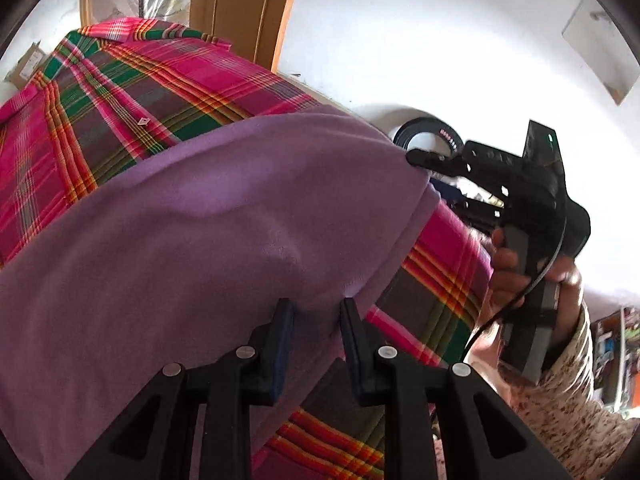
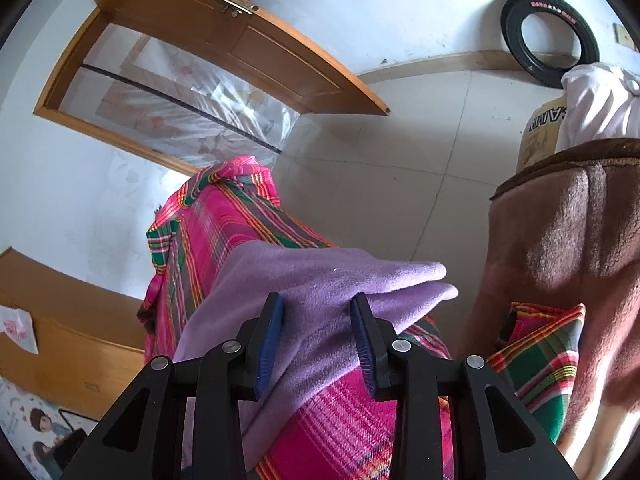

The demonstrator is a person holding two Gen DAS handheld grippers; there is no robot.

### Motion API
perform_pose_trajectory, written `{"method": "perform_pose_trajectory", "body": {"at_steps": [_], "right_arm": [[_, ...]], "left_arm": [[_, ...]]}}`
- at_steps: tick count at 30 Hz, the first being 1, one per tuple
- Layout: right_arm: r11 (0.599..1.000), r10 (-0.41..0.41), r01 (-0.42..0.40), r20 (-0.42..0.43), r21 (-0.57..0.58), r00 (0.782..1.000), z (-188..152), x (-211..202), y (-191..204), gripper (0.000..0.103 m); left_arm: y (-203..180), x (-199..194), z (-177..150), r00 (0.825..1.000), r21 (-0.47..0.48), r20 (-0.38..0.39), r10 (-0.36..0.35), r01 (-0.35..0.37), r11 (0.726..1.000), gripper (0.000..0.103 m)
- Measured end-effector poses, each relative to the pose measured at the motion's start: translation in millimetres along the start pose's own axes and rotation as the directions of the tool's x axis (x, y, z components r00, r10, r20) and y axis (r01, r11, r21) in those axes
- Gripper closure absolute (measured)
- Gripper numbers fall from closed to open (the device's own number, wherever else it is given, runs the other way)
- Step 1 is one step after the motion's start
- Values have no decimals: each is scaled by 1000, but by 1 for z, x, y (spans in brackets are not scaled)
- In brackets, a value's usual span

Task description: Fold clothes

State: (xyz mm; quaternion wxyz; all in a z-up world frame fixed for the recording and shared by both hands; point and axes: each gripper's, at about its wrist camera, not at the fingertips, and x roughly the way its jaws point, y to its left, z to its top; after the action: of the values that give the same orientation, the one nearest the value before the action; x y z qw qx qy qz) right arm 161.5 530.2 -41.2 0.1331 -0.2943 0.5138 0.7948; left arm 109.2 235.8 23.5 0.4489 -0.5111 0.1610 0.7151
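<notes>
A purple fleece garment (image 1: 208,216) lies across a pink, green and orange plaid cloth (image 1: 112,88) that covers the work surface. My left gripper (image 1: 316,312) is shut on the garment's near edge, with fleece filling the gap between its blue pads. In the left wrist view my right gripper (image 1: 424,168) sits at the garment's far right corner, held by a hand (image 1: 508,276). In the right wrist view that right gripper (image 2: 318,308) is shut on the purple garment (image 2: 320,280), whose doubled corner sticks out past the fingertips above the plaid cloth (image 2: 224,216).
A brown fleece blanket (image 2: 568,248) hangs close on the right, with white fabric (image 2: 596,108) and a yellow bag behind it. A black tyre (image 2: 548,36) leans on the wall. An open wooden door (image 2: 224,32) and tiled floor lie beyond; a wooden cabinet (image 2: 60,340) stands at left.
</notes>
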Motion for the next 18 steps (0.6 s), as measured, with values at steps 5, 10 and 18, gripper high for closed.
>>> {"method": "perform_pose_trajectory", "body": {"at_steps": [5,10,18], "right_arm": [[1000,-1,1,1,9,1000,0,2,0,67],[1000,-14,14,10,-10,1000,0,1,3,68],[993,-64,70,68,-93,996,1,-3,16,95]], "left_arm": [[-8,-2,-3,998,41,12,55,-55,998,79],[-6,-10,-6,998,36,45,53,-55,998,90],[-4,-15,-7,995,29,93,22,-25,999,99]]}}
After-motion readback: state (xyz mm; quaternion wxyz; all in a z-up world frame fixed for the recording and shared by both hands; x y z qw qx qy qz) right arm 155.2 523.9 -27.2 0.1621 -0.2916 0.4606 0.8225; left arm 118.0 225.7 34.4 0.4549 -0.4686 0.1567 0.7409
